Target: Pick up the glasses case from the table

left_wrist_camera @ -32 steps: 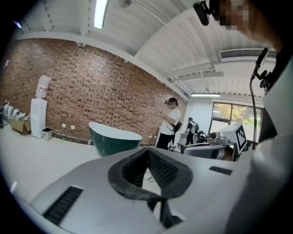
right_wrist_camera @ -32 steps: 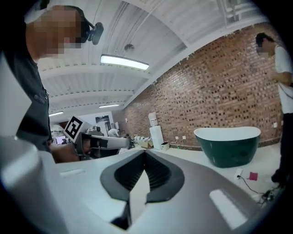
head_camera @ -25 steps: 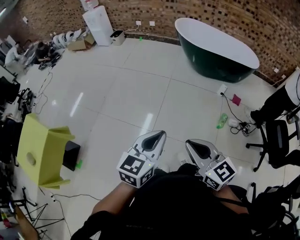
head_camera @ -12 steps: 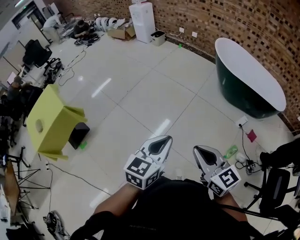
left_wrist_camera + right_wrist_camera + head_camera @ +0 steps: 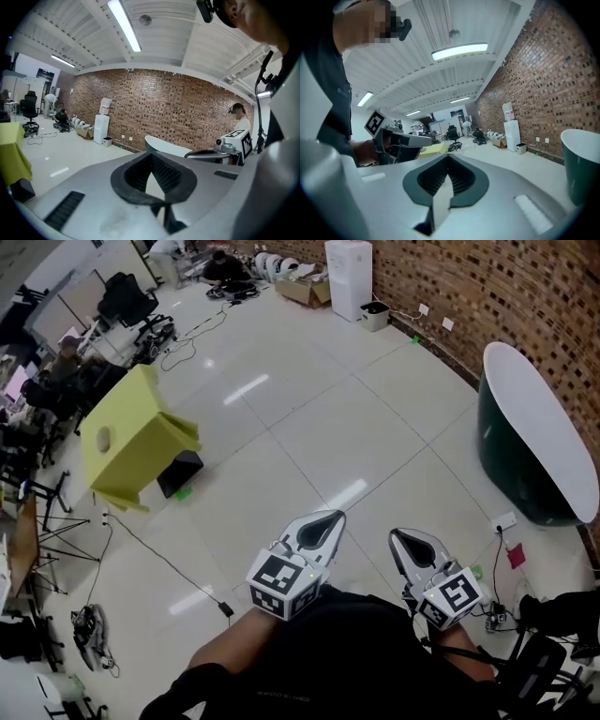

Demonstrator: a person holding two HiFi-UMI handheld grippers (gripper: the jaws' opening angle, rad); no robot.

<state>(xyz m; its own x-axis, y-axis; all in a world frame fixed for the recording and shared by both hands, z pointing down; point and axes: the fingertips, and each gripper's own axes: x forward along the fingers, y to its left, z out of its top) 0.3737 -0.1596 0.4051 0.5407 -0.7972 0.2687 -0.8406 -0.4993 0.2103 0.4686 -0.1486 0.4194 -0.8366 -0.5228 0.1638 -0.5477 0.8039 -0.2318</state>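
No glasses case and no table show in any view. In the head view my left gripper (image 5: 322, 518) and my right gripper (image 5: 400, 536) are held side by side in front of the person's body, high above a white tiled floor. Each has its jaws shut with nothing between them. The left gripper view looks along its closed jaws (image 5: 150, 156) toward a brick wall, with the right gripper (image 5: 220, 148) at its right. In the right gripper view the jaws (image 5: 448, 160) are closed too, and the left gripper (image 5: 401, 139) shows at the left.
A dark green bathtub (image 5: 530, 427) with a white inside stands by the brick wall at the right. On the floor at the left are a tipped yellow box (image 5: 131, 442) and a black box (image 5: 180, 472). Cables (image 5: 159, 554) trail across the tiles. Office chairs (image 5: 131, 301) and a white dispenser (image 5: 349, 277) stand at the back.
The view has swung round: the bathtub slid to the right edge and the yellow box moved up and toward the middle. Both grippers stay shut in front of the body.
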